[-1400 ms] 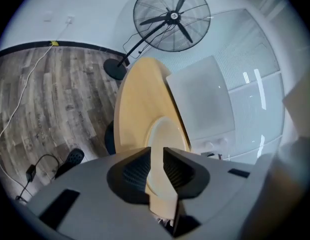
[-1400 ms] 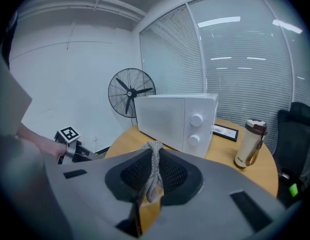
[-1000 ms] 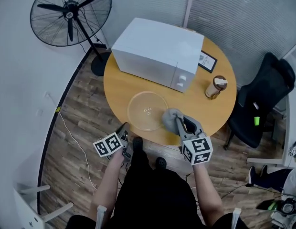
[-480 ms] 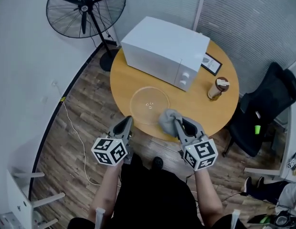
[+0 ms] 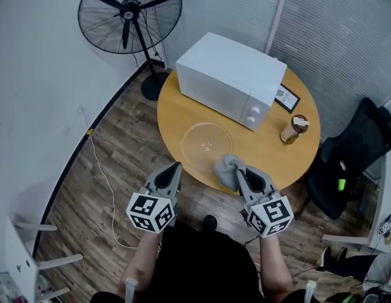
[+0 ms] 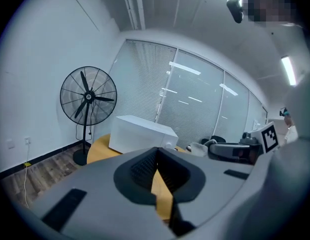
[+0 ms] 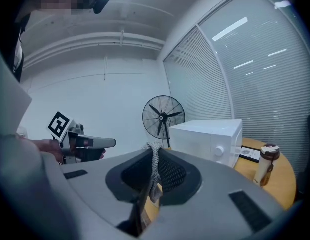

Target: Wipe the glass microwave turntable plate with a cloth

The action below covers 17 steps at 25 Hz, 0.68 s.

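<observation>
Since the earlier frames, the left gripper [image 5: 177, 166] has come up from beside the person's legs, below the table edge, to a position level with the right gripper [image 5: 238, 172]. Both now point forward at the near edge of the round wooden table [image 5: 176, 115]. The camera view has also shifted, so the table sits further right in the head view.

Left gripper: the jaws are pressed together with nothing between them. Its tips stand just short of the table's near edge, apart from the glass turntable plate [image 5: 207, 145].

Right gripper: the jaws pinch a grey cloth [image 5: 226, 168]. In the right gripper view, a fold of the cloth stands upright between the ribbed pads and hangs out in front of them. In the head view, the cloth bunches at the near-right rim of the plate. Whether it touches the glass cannot be determined.

Plate position: the plate lies flat on the table, in front of the white microwave [image 5: 232, 79], whose door is closed.

Other items on the table:
- A brown lidded bottle [image 5: 295, 129] stands upright to the right of the microwave.
- A framed card [image 5: 287, 98] lies behind the bottle.

Surroundings: a black pedestal fan [image 5: 129, 10] stands on the wooden floor beyond the table, and a black office chair [image 5: 354, 160] stands at the right.
</observation>
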Tool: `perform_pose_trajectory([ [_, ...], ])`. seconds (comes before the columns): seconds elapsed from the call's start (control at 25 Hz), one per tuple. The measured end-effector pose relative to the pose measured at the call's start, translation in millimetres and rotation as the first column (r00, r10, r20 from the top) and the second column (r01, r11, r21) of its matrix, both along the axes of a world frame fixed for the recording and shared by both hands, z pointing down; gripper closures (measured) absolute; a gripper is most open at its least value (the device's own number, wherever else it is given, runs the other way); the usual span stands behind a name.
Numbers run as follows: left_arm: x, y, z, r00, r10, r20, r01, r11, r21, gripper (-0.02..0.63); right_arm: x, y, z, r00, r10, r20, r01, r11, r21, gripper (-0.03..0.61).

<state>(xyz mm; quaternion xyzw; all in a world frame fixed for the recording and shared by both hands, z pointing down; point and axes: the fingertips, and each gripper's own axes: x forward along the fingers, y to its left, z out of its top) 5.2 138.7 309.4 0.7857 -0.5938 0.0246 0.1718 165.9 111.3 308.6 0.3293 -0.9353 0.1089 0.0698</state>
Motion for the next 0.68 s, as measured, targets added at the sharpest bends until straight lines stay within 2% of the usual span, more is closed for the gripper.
perform_pose_trajectory([
  [0.44,-3,17,-14,1.000,0.014,0.022,-0.014,1.000,0.028,0.615,-6,14,-13,1.000,-0.008,-0.010,0.008,0.999,0.039,0.545],
  [0.68,1,18,-10,1.000,0.018,0.026,-0.018,1.000,0.022,0.615,-2,15,-11,1.000,-0.005,-0.014,0.005,0.999,0.032,0.546],
])
